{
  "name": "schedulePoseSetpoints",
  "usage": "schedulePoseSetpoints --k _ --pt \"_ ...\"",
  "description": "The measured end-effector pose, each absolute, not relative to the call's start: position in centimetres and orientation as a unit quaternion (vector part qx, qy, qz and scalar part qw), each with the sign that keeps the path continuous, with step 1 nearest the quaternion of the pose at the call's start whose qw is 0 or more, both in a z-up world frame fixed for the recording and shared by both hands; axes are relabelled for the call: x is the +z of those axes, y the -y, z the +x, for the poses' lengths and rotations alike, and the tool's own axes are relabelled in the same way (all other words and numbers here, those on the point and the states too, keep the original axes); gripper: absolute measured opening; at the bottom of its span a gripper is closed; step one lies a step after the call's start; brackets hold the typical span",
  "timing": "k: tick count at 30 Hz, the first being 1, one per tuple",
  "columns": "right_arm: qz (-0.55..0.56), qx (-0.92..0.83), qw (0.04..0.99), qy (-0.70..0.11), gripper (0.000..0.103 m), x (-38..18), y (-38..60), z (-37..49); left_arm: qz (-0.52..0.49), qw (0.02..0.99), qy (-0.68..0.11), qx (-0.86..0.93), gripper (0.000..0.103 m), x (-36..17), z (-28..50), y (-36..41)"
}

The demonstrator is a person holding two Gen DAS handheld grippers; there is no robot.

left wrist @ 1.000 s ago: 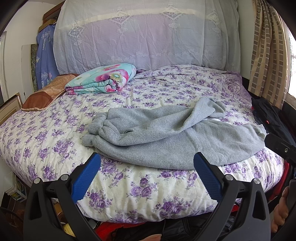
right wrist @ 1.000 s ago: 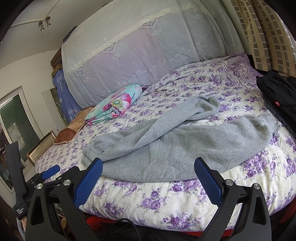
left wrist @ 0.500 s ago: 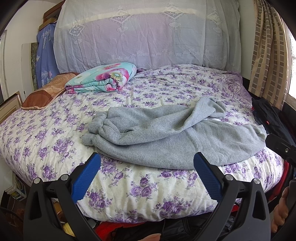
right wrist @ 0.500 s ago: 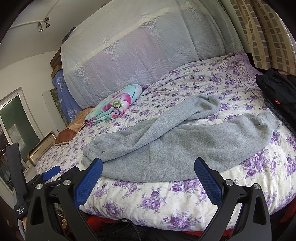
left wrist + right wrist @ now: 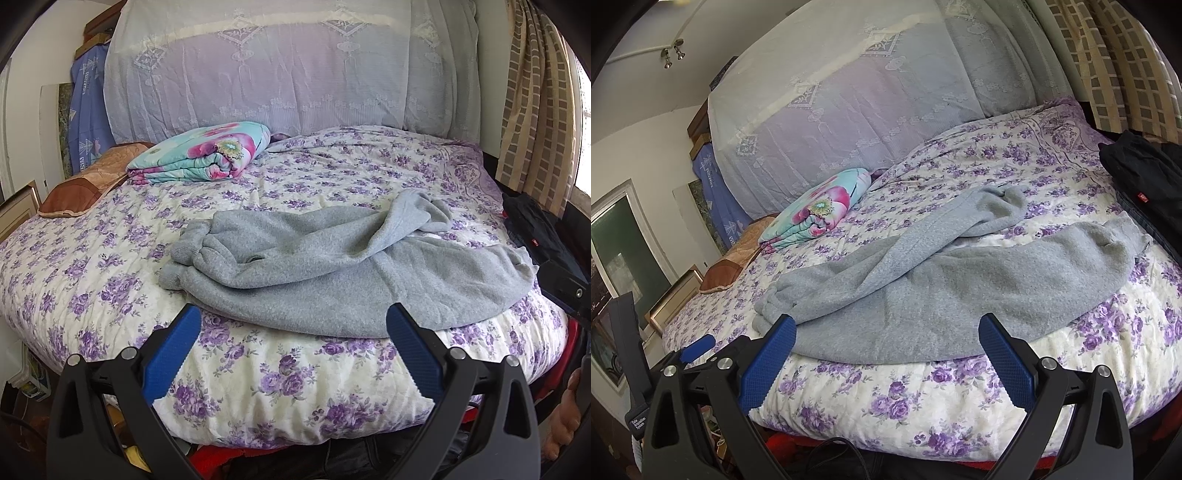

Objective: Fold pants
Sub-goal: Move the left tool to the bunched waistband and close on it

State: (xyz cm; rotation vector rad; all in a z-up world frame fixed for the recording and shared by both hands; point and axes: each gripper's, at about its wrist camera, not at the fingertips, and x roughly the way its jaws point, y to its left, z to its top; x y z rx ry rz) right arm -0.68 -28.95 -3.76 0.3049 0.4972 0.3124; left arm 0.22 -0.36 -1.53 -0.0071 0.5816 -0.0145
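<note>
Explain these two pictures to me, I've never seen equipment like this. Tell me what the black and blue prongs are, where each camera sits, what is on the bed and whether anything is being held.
There is no robot here. A person holds a hand-operated two-finger gripper in each hand, and each one carries a wide-angle camera looking forward along its fingers. The black arms with blue pads at the bottom of each picture are those fingers.

One picture comes from the left gripper, the other from the right gripper, which stands further to the right, so the bed looks tilted.

On the floral bedspread lie crumpled grey pants, not yet folded. Further back is a folded flowered blanket, and dark clothing lies at the right edge.

Both grippers are open and hold nothing; they hover in front of the bed's near edge.
</note>
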Motion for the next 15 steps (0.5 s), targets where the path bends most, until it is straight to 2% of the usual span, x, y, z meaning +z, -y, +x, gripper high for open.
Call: schedulePoseSetpoints --k 15 --pt "0.17 0.149 0.938 -0.262 0.1 -4.9 29.7 0.9 0.003 0.947 -0.32 -0.013 0.098 -3.7 3.5 -1.0"
